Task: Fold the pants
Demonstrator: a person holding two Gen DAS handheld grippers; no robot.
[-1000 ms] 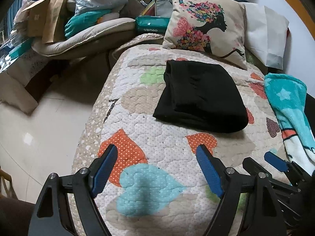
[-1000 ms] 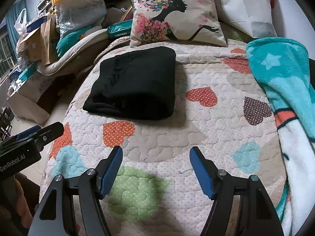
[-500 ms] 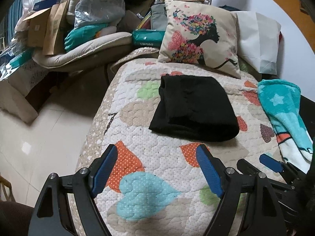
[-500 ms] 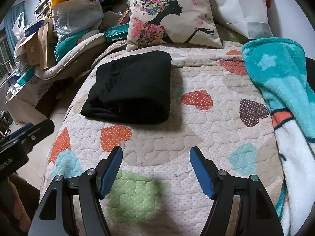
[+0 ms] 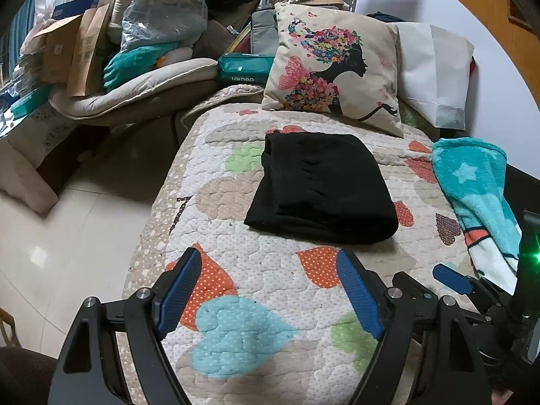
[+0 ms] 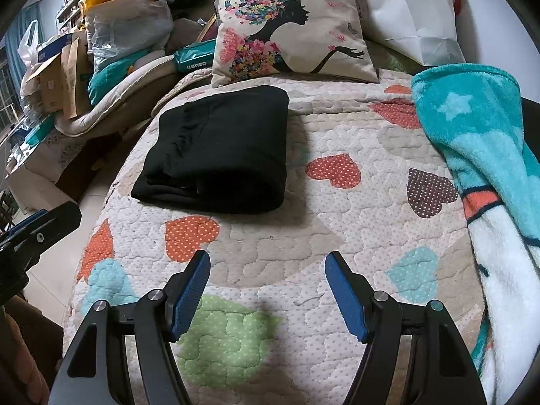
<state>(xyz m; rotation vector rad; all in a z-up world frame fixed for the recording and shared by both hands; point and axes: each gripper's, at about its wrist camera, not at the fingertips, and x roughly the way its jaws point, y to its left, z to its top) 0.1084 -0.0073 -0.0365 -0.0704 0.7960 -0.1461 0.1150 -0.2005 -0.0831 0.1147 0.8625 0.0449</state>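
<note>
The black pants (image 5: 324,189) lie folded into a thick rectangle on the heart-patterned quilt (image 5: 270,270), below the pillow; they also show in the right wrist view (image 6: 219,148). My left gripper (image 5: 270,290) is open and empty, held over the quilt well short of the pants. My right gripper (image 6: 266,290) is open and empty too, also back from the pants. Part of the right gripper (image 5: 452,278) shows at the lower right of the left wrist view. The left gripper's body (image 6: 37,233) shows at the left edge of the right wrist view.
A flower-woman pillow (image 5: 330,74) and a white bag (image 5: 435,77) stand at the bed's head. A teal star blanket (image 6: 479,155) lies along the right side. Boxes, bags and cushions (image 5: 118,50) are piled at the left, with tiled floor (image 5: 67,236) beside the bed.
Both grippers have pulled back and risen away from the folded pants, which look smaller and farther now. The pants have not moved. Both grippers stay open.
</note>
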